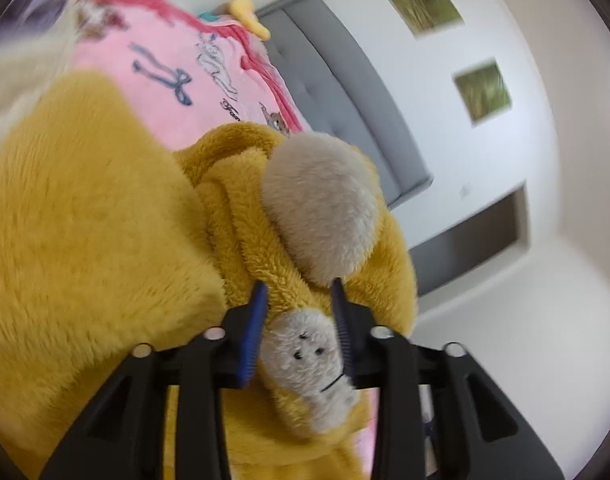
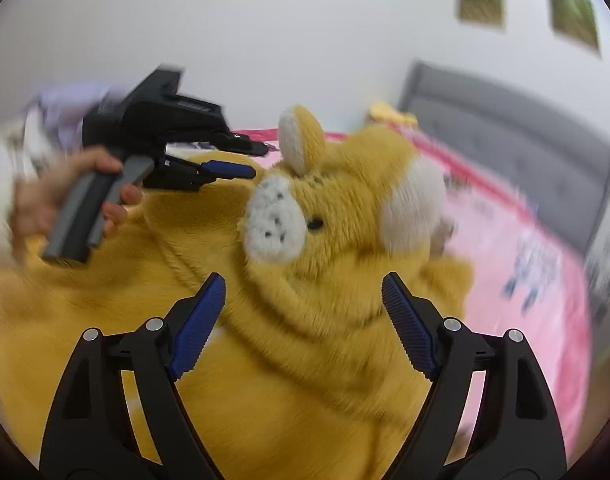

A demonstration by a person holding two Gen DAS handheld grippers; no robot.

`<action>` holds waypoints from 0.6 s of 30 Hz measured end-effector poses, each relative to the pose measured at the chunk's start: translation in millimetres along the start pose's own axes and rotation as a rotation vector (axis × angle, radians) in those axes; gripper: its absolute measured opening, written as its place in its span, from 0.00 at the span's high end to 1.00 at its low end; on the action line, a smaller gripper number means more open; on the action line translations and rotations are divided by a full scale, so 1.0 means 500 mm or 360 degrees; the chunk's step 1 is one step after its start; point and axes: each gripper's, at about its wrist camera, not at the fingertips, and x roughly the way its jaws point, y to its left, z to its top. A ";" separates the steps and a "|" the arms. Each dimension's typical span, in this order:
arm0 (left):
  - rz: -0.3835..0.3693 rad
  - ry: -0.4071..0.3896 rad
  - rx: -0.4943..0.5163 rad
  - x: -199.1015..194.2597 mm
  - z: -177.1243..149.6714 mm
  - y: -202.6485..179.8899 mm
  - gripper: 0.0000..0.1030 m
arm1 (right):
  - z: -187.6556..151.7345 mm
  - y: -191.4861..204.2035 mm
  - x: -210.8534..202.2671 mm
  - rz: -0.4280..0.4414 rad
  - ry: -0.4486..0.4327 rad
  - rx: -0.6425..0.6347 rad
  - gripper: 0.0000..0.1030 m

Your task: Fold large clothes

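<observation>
Pink bedspread (image 1: 165, 92); fleece onesie (image 1: 85, 240) in left gripper (image 1: 299, 320).

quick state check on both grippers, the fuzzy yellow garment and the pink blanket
left gripper: shut on the yellow hooded garment
right gripper: open, hovering over the hood, holding nothing
yellow hooded garment: bunched, unfolded, hood raised
pink blanket: spread on the bed under the garment

Motion blur smears the pink bedspread (image 2: 525, 240), and the fleece garment (image 2: 265, 380) runs off-frame.
</observation>
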 end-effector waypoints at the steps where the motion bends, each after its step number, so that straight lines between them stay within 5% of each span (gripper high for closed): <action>1: 0.0030 0.0039 0.0075 0.002 0.009 -0.018 0.36 | 0.005 0.007 0.013 -0.0030 0.0017 -0.0086 0.27; 2: 0.0065 0.0048 0.0113 0.002 0.015 -0.028 0.16 | 0.010 0.015 0.029 -0.0073 0.0048 -0.0177 0.28; 4: 0.0241 0.0044 0.0274 -0.004 0.032 -0.063 0.06 | 0.015 0.019 0.042 -0.0159 0.0068 -0.0258 0.28; 12: 0.0511 0.0196 0.0678 0.036 0.082 -0.168 0.05 | 0.041 -0.069 0.036 -0.0160 -0.0050 0.0083 0.26; 18: 0.0661 0.0420 0.0481 0.130 0.104 -0.166 0.05 | 0.086 -0.225 0.057 -0.0109 -0.0160 0.0617 0.10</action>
